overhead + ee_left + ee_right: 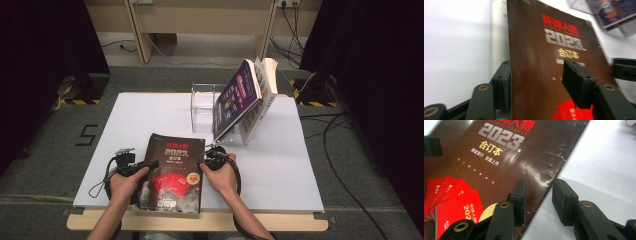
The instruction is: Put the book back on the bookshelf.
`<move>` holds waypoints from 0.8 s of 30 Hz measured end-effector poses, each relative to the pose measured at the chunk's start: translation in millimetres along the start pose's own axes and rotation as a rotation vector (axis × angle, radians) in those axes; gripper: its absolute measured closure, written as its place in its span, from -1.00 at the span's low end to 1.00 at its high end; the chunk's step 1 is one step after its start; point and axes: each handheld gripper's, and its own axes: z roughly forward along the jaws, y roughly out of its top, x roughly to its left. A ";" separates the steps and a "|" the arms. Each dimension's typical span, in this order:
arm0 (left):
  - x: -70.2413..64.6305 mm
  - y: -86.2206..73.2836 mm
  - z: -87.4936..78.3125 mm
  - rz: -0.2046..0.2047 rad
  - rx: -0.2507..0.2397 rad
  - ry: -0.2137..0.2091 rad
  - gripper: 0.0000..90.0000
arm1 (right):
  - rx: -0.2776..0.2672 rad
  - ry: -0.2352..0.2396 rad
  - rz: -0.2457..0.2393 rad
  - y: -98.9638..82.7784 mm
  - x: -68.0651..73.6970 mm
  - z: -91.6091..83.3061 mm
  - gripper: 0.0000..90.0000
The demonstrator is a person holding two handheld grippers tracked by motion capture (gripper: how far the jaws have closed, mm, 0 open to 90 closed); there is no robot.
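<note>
- The dark brown book [172, 172] is the main thing here: a thick paperback, rectangular, with a glossy cover that catches glare. It's got big silver "2023" lettering, red characters above it, and a fan of red booklets printed on the lower half. It sits at the near edge of the table, between the two hands.
- The cover looks worn along the right edge, with fine white creases and scuffs in the gloss, easy to see in the right gripper view [499, 165].
- The left gripper [134, 165] has the book's left edge: one blocky black jaw lies on the cover and the other behind that edge, so they're pinching the book. In the left gripper view [541, 86] the pads look matte, squared-off plastic with small screw holes.
- The right gripper [216, 156] is at the book's right edge. Its jaws are spread, one over the cover and one over the bare table, straddling the edge [537, 200]. I can't tell if either pad actually presses.
- The table [125, 125] has a flat, plain white matte top.
- Further back is a clear acrylic stand [202, 107], boxy and see-through.
- Leaning against it are a purple-covered book [235, 97] and a white book [262, 100], both tilted with their pages fanning at the top.
</note>
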 end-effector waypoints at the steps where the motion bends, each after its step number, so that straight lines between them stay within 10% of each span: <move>1: 0.7 0.1 -0.3 0.001 -0.001 0.016 -0.14 | 0.000 0.001 0.001 -0.1 -0.1 -0.1 0.43; 12: 3.3 -2.9 3.3 -0.008 0.032 0.019 -0.20 | 0.006 -0.001 0.005 0.2 0.7 -0.1 0.42; 24: 12.9 -3.6 1.6 -0.205 0.004 -0.069 -0.06 | 0.010 -0.001 -0.003 1.1 0.8 0.6 0.41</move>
